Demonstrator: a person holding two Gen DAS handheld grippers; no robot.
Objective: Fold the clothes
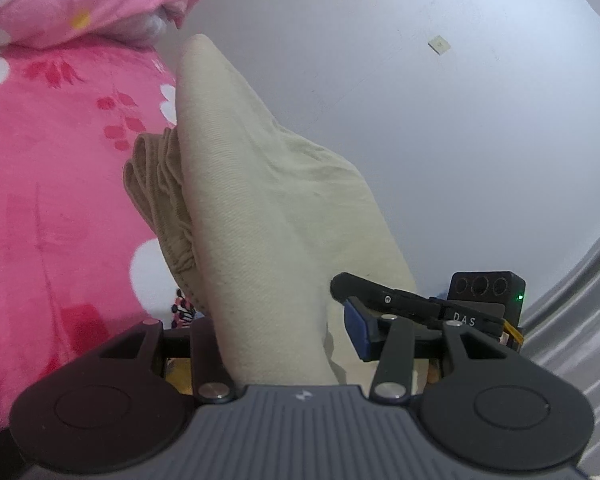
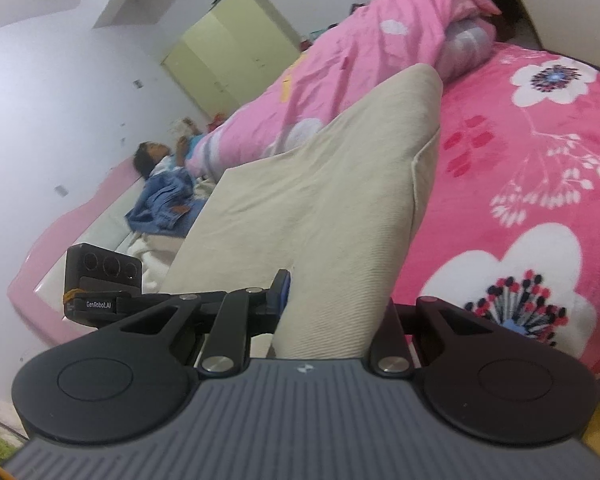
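Observation:
A beige corduroy garment [image 1: 252, 216] runs from my left gripper [image 1: 276, 332] up across the pink bed, with its gathered elastic waistband [image 1: 160, 200] bunched on the left side. My left gripper is shut on one end of it; the blue pad [image 1: 356, 328] of the right finger presses the cloth. In the right wrist view the same beige garment [image 2: 324, 200] stretches away over the bed, folded at its far end, and my right gripper [image 2: 328, 308] is shut on its near end. The left finger's blue pad [image 2: 283, 288] shows; the other finger is hidden by cloth.
A pink floral blanket [image 2: 520, 160] covers the bed, with a rolled pink duvet [image 2: 360, 60] at the far side. A person [image 2: 156, 160] lies beyond it near a blue denim item [image 2: 164, 204]. A pale green wardrobe [image 2: 228, 52] stands against the white wall [image 1: 420, 100].

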